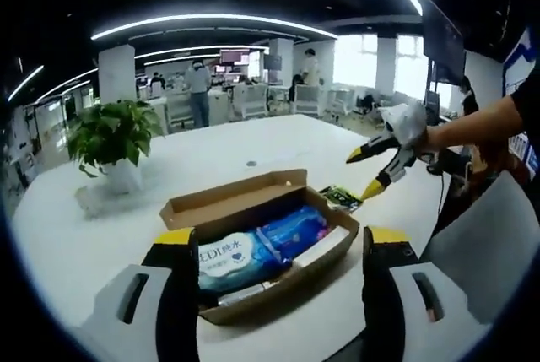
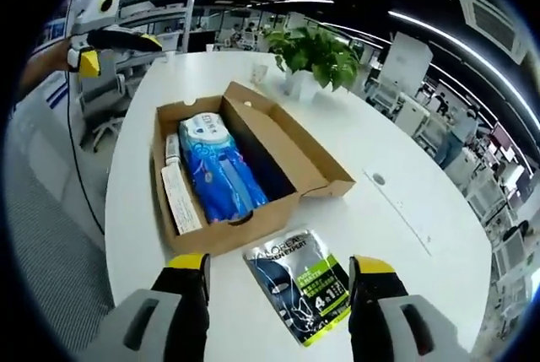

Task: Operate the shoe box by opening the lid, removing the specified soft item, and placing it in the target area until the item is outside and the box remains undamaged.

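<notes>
An open brown shoe box lies on the white table, its lid folded back. Inside are a blue-and-white wipes pack and a blue soft pack. My left gripper hovers open just in front of the box. Beyond the box a dark green-and-white sachet lies on the table. My right gripper is open in the air above it. In the right gripper view, that gripper frames the sachet, with the box, its blue packs and the left gripper farther off.
A potted plant stands on the round white table past the box. A small round port is set in the tabletop. Office chairs, desks and people fill the room behind. A grey chair back is at the table's edge.
</notes>
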Demonstrator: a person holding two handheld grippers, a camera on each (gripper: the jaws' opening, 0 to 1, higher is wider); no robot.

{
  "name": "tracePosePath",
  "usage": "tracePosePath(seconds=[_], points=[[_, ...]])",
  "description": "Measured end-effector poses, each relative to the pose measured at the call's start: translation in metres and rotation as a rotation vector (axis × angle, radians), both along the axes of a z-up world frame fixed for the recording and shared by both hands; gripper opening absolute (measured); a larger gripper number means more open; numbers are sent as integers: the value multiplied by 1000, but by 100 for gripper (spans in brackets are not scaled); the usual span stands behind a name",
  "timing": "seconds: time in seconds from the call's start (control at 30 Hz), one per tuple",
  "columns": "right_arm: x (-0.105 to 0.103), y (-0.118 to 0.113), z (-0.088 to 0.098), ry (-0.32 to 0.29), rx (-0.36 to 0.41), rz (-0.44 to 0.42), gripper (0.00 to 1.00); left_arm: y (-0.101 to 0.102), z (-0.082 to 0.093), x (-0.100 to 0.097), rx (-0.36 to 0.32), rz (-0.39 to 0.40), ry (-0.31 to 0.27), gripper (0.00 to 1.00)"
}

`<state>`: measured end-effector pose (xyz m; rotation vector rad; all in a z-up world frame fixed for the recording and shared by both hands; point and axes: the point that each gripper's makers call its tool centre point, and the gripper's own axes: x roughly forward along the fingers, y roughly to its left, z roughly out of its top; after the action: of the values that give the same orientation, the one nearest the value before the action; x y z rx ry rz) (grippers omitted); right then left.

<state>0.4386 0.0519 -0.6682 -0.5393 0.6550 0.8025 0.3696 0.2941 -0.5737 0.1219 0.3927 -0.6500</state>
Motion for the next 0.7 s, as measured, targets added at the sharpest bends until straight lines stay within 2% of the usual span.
tracePosePath(seconds=[0.2, 0.33, 0.47, 0.7], points=[[-3, 16, 14, -10, 5, 52, 72, 4, 0, -26, 44, -30, -11, 87], [-4, 29, 22, -13, 1, 102, 72, 11, -4, -43, 28, 3, 3, 90], [-3, 43, 29, -15, -1, 139, 72, 20, -6, -58, 42, 41, -28, 92], [-1, 70, 37, -16, 4, 208, 73, 16, -12, -73, 23, 22, -22, 98]])
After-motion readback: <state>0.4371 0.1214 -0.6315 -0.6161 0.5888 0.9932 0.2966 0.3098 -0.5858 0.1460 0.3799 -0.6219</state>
